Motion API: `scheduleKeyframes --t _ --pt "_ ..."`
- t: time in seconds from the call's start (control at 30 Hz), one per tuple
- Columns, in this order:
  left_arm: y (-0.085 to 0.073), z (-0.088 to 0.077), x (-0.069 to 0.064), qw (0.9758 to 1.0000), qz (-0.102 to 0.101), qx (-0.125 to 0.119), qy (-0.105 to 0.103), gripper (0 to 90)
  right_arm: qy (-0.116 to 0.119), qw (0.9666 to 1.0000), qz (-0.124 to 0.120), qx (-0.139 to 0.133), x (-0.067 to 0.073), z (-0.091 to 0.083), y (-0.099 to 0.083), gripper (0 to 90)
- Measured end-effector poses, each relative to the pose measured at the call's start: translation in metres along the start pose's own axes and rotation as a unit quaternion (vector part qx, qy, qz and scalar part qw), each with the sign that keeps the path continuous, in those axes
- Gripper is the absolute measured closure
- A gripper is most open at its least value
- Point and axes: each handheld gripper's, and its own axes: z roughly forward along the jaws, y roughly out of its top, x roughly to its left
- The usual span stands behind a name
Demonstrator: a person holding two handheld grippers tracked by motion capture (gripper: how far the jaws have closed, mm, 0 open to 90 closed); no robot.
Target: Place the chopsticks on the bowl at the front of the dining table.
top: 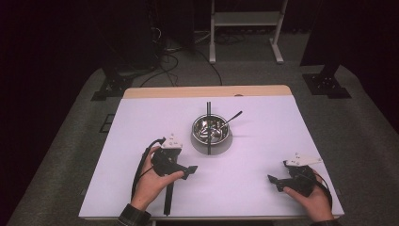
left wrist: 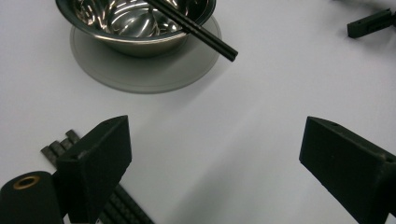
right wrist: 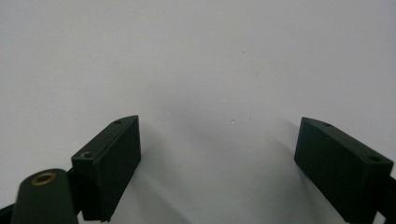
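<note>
Chopstick (top: 167,197), slim, black and ridged, lies on smooth white table (top: 141,122) beneath wide-open left gripper (top: 192,170); right gripper (top: 273,181) wide too

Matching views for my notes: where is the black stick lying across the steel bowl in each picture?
High view: black stick crosses the steel bowl, centre.
Left gripper view: top centre, jutting over the bowl's rim.
Right gripper view: white table ahead of the jaws.
Shared landmark: the white table.

No readable text, label, brand, number or sign anywhere.
</note>
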Motion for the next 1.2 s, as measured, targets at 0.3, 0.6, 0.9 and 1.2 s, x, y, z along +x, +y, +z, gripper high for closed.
scheduleKeyframes --t 0.3,0.6,0.9,1.2 --pt "-0.013 -0.021 0.011 0.9998 -0.009 -0.015 0.005 8.2 -0.001 1.0 0.0 0.0 0.0 0.0 0.0 12.9" --pt "-0.026 -0.037 0.022 0.9993 -0.013 -0.02 0.029 8.2 -0.001 1.0 0.0 0.0 0.0 0.0 0.0 12.9" --pt "-0.044 -0.049 0.032 0.9985 -0.027 -0.02 0.044 8.2 -0.001 1.0 0.001 0.0 0.0 0.0 0.0 12.9" --pt "-0.06 -0.057 0.041 0.9972 -0.039 -0.013 0.061 8.2 -0.001 1.0 0.0 0.0 0.0 0.0 0.0 12.9"
